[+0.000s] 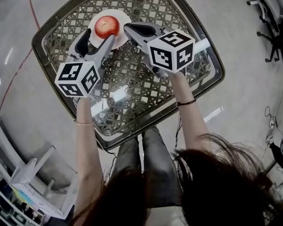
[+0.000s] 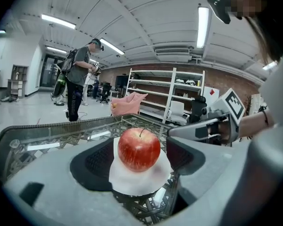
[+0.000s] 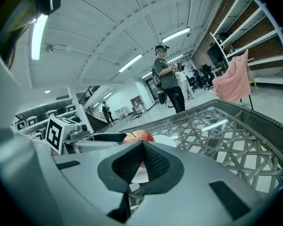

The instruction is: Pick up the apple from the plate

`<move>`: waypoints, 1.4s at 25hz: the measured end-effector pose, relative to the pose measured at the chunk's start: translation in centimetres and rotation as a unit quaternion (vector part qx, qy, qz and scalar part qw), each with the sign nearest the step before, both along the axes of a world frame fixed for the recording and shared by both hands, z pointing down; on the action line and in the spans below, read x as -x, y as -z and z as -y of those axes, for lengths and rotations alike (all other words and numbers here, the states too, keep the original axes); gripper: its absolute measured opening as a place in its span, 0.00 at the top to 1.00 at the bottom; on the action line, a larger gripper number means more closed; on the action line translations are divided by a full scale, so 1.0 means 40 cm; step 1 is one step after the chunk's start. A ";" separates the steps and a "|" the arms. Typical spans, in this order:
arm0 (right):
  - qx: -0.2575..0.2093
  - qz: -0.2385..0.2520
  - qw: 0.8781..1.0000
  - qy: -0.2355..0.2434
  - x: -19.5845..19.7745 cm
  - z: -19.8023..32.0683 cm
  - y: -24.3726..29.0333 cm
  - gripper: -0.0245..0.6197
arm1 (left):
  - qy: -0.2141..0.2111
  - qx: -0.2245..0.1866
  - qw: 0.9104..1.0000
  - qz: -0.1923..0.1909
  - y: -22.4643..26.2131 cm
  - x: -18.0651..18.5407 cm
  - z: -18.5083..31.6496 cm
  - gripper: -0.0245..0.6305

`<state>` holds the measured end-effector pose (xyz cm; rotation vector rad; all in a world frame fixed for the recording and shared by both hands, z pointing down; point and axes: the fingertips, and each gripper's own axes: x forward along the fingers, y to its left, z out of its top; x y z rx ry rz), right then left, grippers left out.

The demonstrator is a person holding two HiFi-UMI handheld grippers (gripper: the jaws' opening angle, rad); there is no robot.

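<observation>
a square counter (image 1: 132,112) with a glass top over woven lattice is standing on a pale grey floor (image 1: 245,126), and it is filling the middle of the head view. a person is sitting at its near edge, and both bare forearms are reaching out over the glass.

the left claw (image 2: 140,158) is lying low over the far left part of the counter. its jaws are spreading wide, one on each side of the fruit, with a gap showing between each dark pad and the skin. the right claw (image 3: 140,145) is reaching in from the right with its jaws pressing together at the tips and nothing between them. its tip is sitting just beside the fruit, over the plate's right edge, and whether it is touching cannot be told.

a small white plate (image 1: 115,14) is resting near the counter's far edge. the red apple (image 1: 107,27) is sitting upright on the middle of it, stem up, between the left claw's pads.
</observation>
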<state>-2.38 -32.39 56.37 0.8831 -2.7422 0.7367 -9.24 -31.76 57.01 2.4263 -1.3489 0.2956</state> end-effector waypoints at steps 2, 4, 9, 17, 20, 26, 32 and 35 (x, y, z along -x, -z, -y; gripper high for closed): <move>0.001 -0.002 1.000 -0.001 -0.001 0.007 -0.003 0.95 | -0.006 0.000 1.000 0.000 -0.006 -0.007 0.013 0.41; 0.001 -0.004 1.000 -0.004 -0.005 0.014 -0.008 0.95 | -0.015 -0.002 1.000 0.006 -0.013 -0.016 0.024 0.38; 0.000 -0.006 1.000 -0.006 -0.008 0.024 -0.014 0.95 | -0.032 -0.004 0.999 0.019 -0.025 -0.034 0.043 0.35; 0.005 -0.007 1.000 -0.012 -0.015 0.033 -0.026 0.95 | -0.031 0.000 0.999 0.010 -0.042 -0.037 0.069 0.35; 0.007 -0.008 1.000 -0.016 -0.018 0.039 -0.024 0.95 | -0.038 0.001 0.999 0.013 -0.041 -0.042 0.075 0.35; 0.010 -0.008 1.000 -0.023 -0.030 0.043 -0.032 0.95 | -0.044 0.000 0.999 0.032 -0.052 -0.050 0.080 0.35; 0.012 -0.006 1.000 -0.026 -0.033 0.046 -0.037 0.95 | -0.044 -0.004 0.998 0.039 -0.056 -0.054 0.090 0.35; 0.012 -0.004 1.000 -0.027 -0.034 0.046 -0.037 0.95 | -0.044 -0.006 0.998 0.042 -0.055 -0.054 0.089 0.36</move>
